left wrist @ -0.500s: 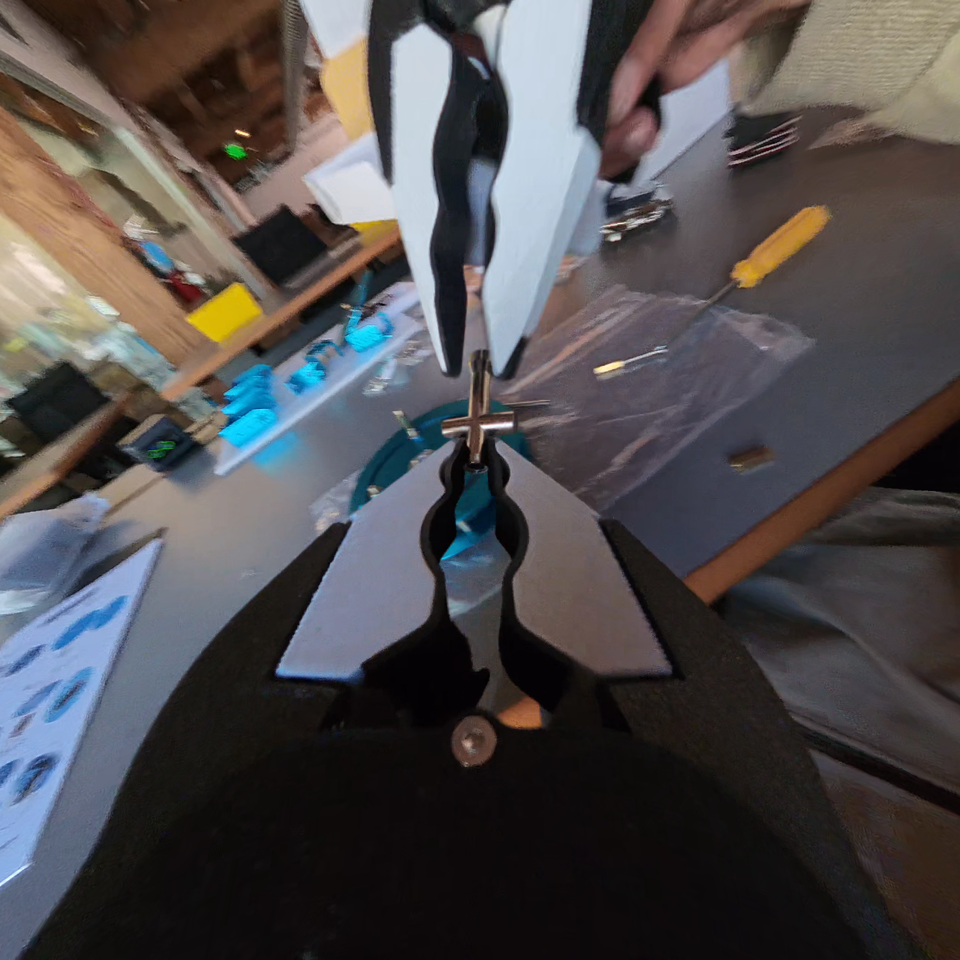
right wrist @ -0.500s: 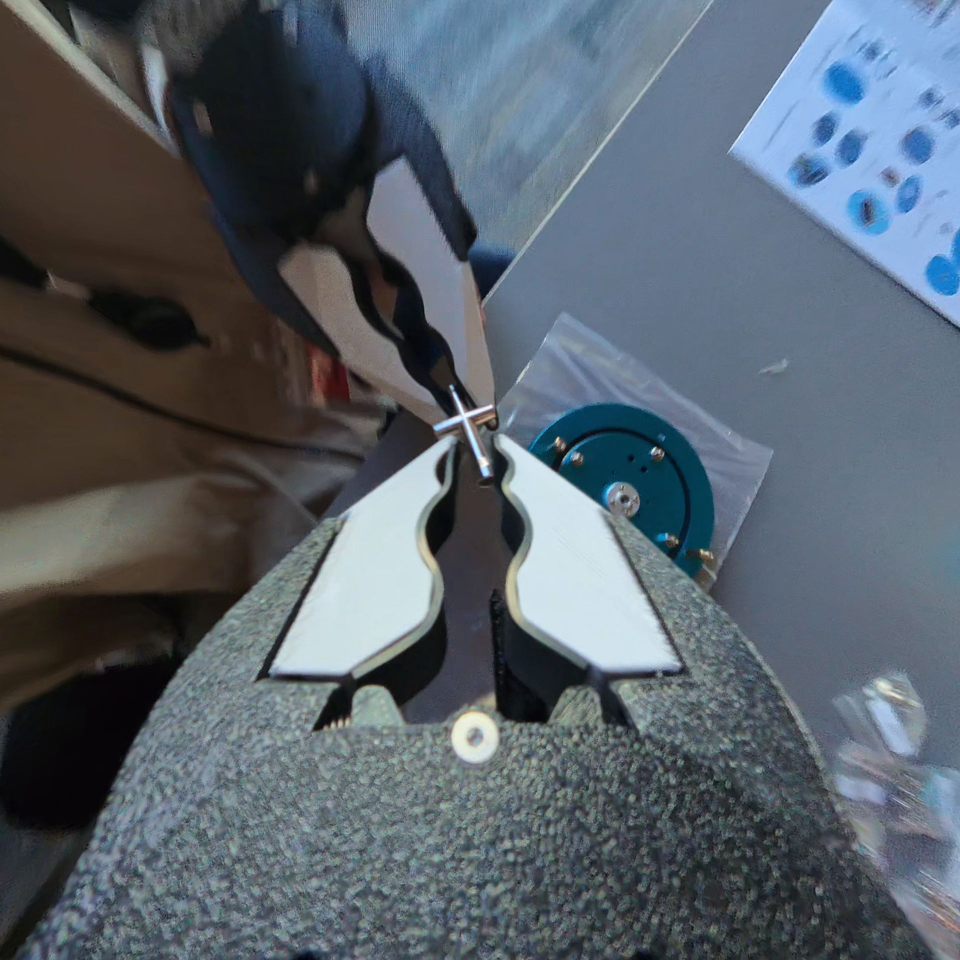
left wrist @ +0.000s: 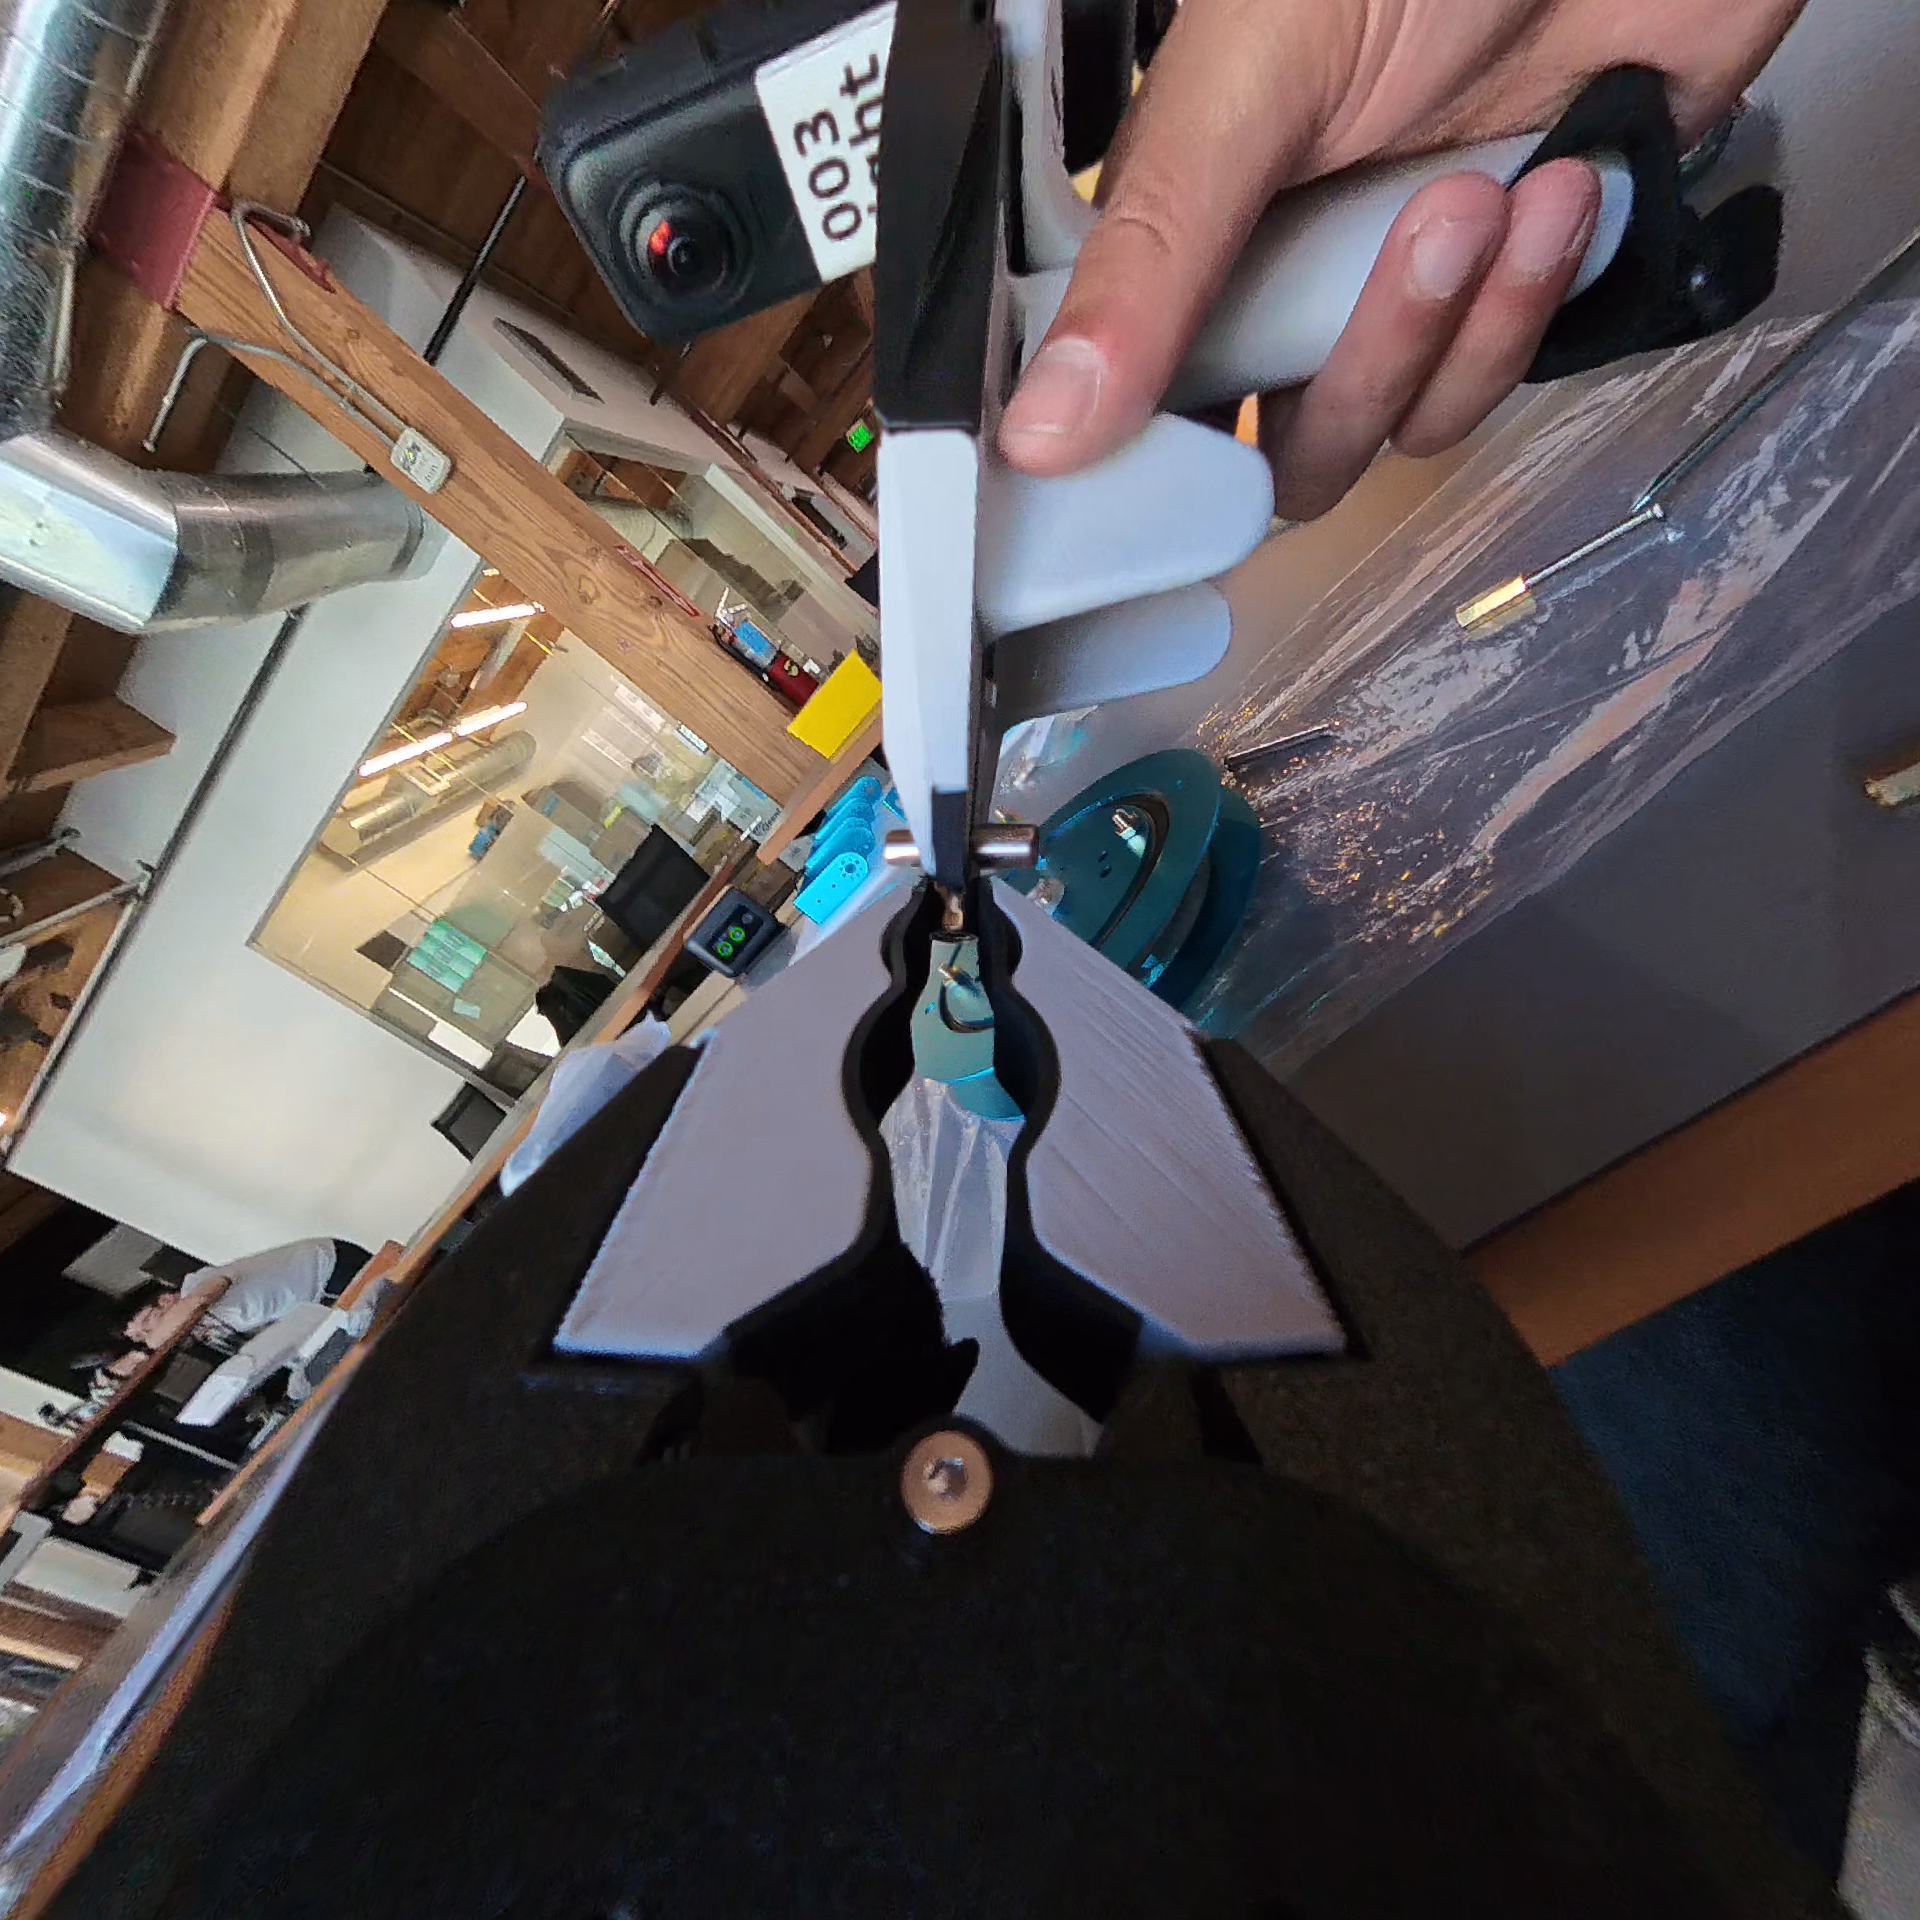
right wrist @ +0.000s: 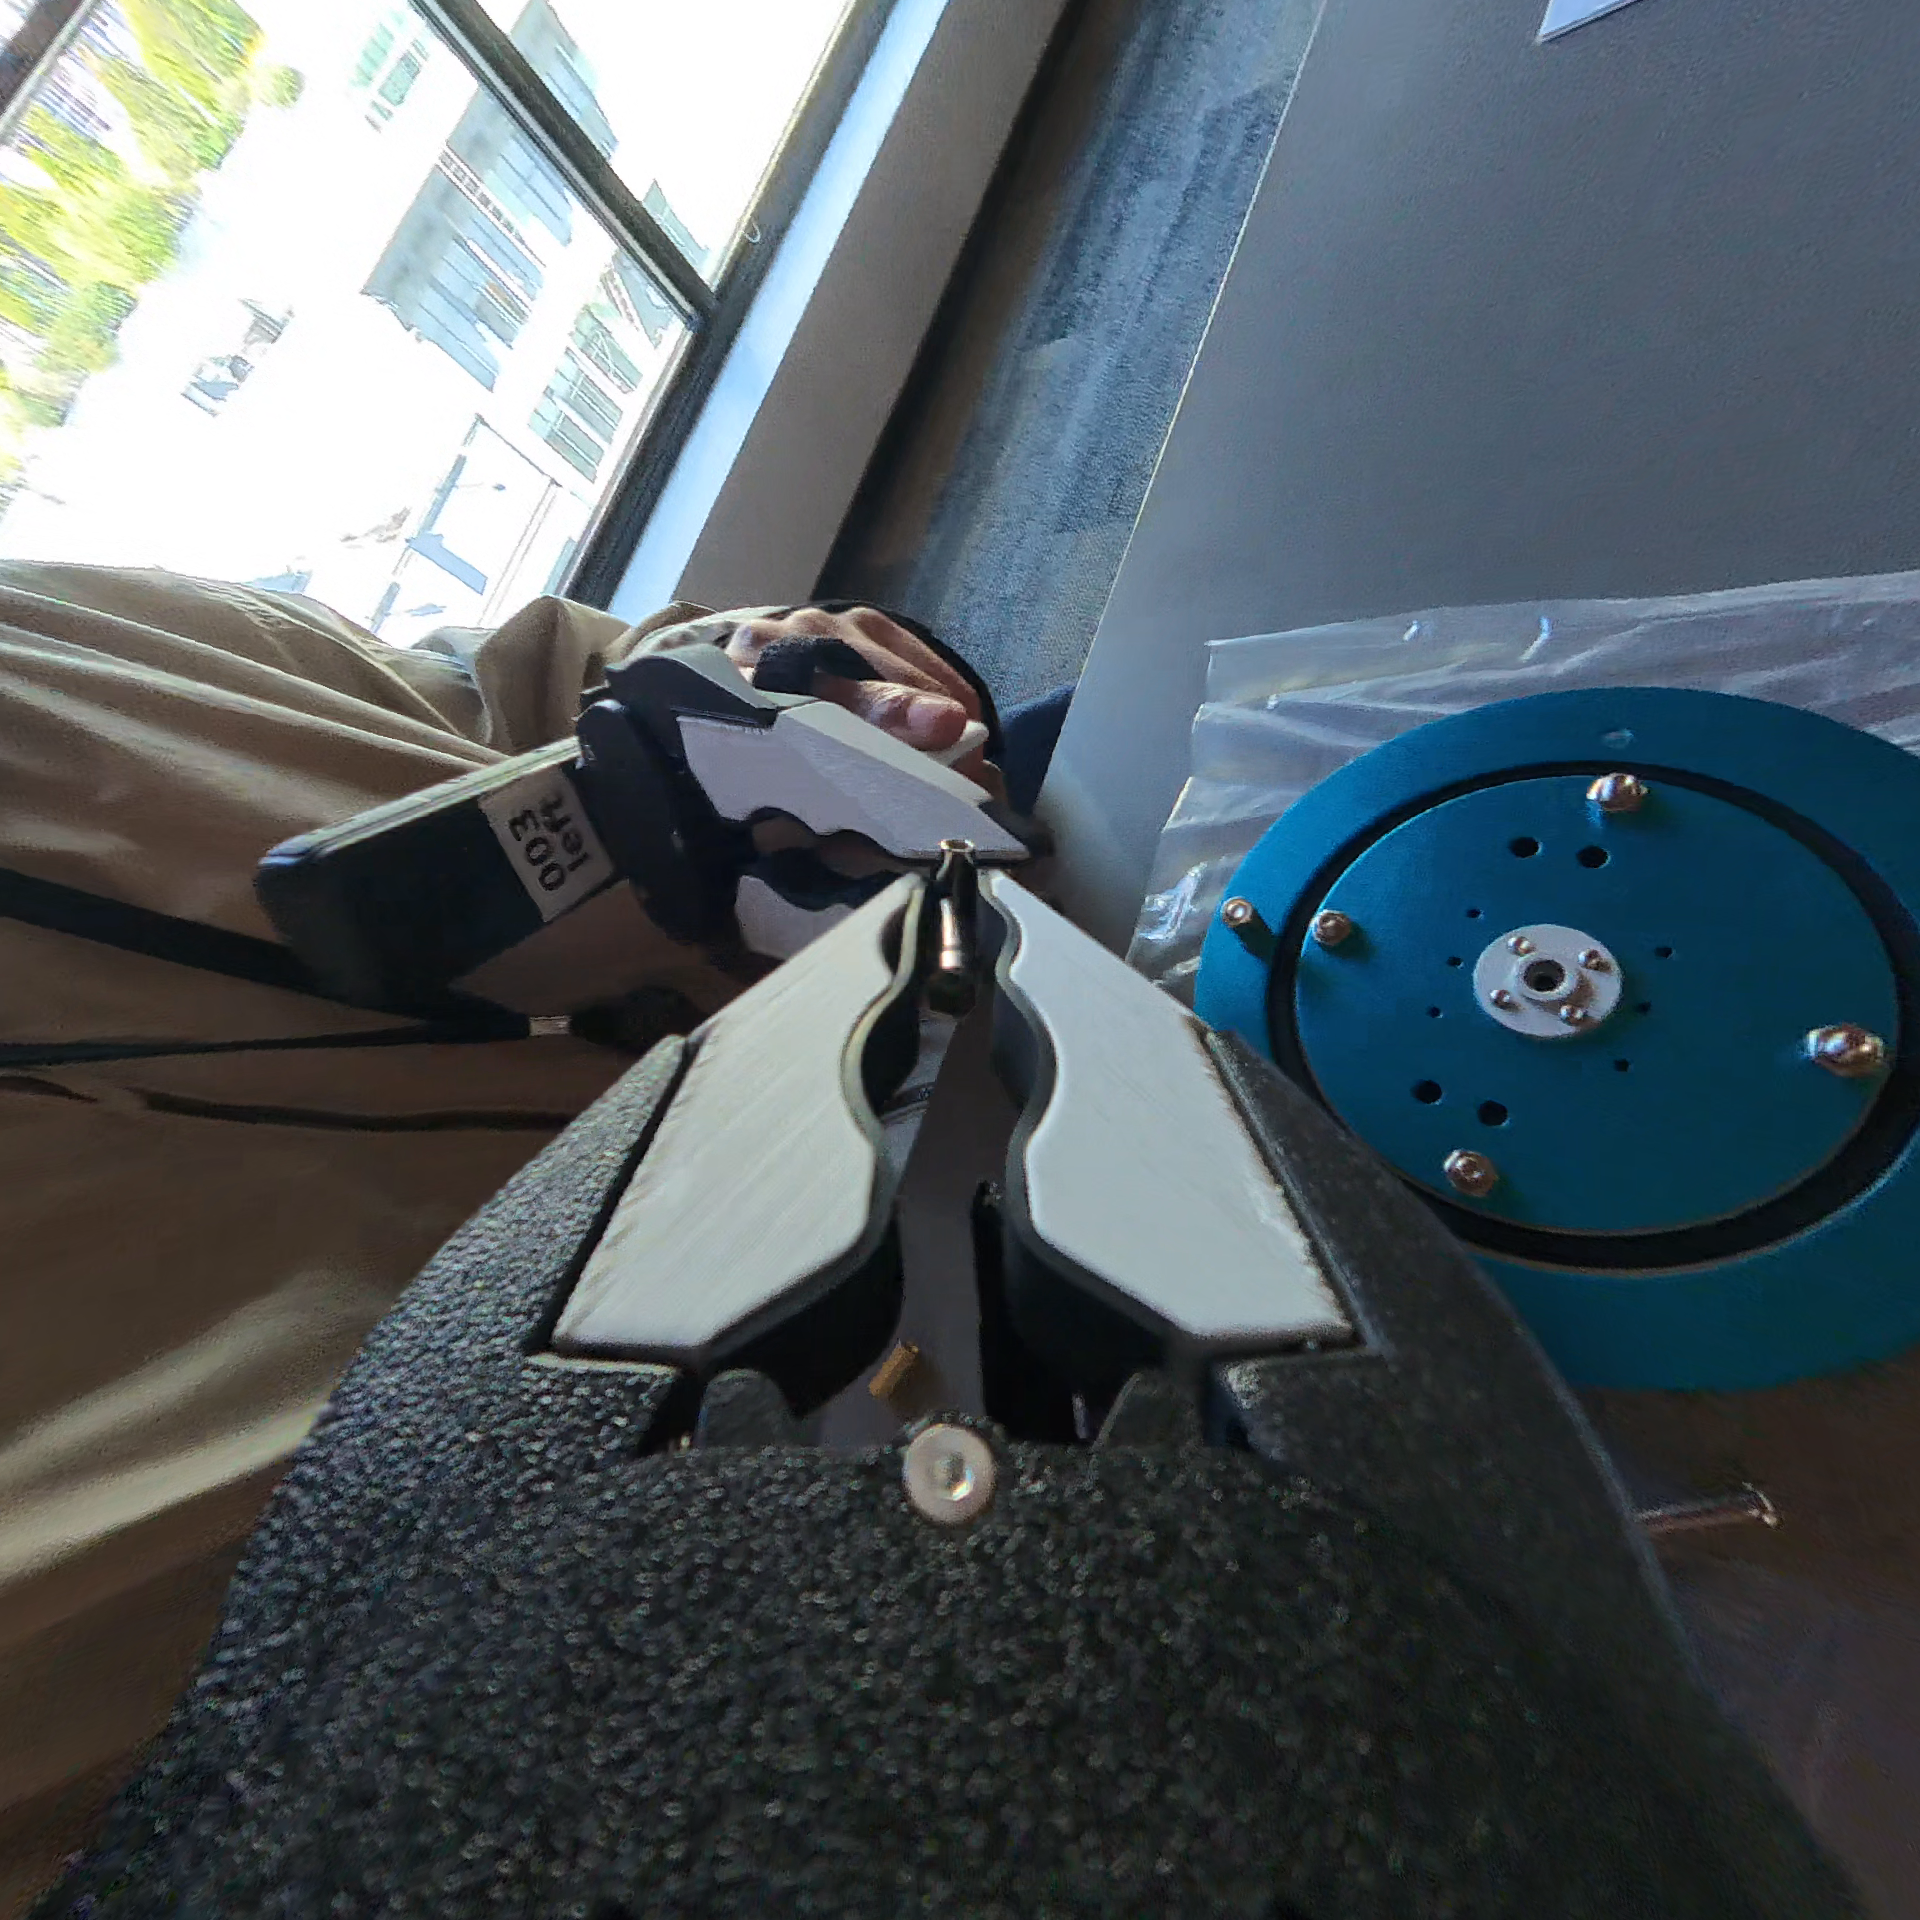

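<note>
A small silver cross-shaped metal tool [left wrist: 1003, 842] is held in the air between my two grippers. My left gripper [left wrist: 954, 902] is shut on one arm of the tool. My right gripper [right wrist: 954, 891] is shut on the tool [right wrist: 948, 956] from the opposite side; in the left wrist view the right gripper [left wrist: 951, 826] comes down from above, held by a hand [left wrist: 1351, 208]. The left gripper [right wrist: 992, 844] shows tip to tip in the right wrist view. A blue wheel [right wrist: 1558, 1039] with nuts and a white hub lies on a clear plastic bag [right wrist: 1455, 655] just behind the tips.
The dark grey table [left wrist: 1714, 883] has a wooden front edge [left wrist: 1662, 1184]. A long screw [left wrist: 1590, 551] and a brass standoff [left wrist: 1491, 606] lie on the plastic bag [left wrist: 1558, 748]. Another screw [right wrist: 1704, 1512] lies near the wheel [left wrist: 1143, 862]. A beige sleeve [right wrist: 260, 987] is at left. Only a small space, under 4 cm, lies between the two pairs of fingers.
Both grippers have tilted and rolled while still holding the cross tool between them. The right gripper is now lower and closer to the blue wheel.
</note>
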The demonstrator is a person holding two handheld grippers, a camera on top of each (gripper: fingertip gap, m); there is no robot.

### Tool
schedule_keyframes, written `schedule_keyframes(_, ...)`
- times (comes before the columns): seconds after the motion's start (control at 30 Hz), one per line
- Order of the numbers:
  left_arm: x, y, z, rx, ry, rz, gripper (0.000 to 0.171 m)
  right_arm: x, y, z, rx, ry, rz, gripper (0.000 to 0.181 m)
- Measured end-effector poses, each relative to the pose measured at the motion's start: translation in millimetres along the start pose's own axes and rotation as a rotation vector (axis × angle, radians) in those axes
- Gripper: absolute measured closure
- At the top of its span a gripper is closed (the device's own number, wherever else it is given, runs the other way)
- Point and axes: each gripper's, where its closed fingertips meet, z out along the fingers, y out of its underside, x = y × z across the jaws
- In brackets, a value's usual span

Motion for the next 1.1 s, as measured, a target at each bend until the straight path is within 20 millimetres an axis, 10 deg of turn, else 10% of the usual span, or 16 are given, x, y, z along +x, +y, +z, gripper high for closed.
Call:
schedule_keyframes(0.37, 19.7, 22.6, 8.5, -0.186, 0.412, -0.676, 0.15, 20.9, -14.3, -30.6, -0.468, 0.316, -0.511, 0.174)
schedule_keyframes(1.1, 24.6, 37.3, 20.1, -0.198, 0.468, -0.642, 0.161, 53.9, 3.1, -2.2, -0.778, 0.313, -0.507, 0.174)
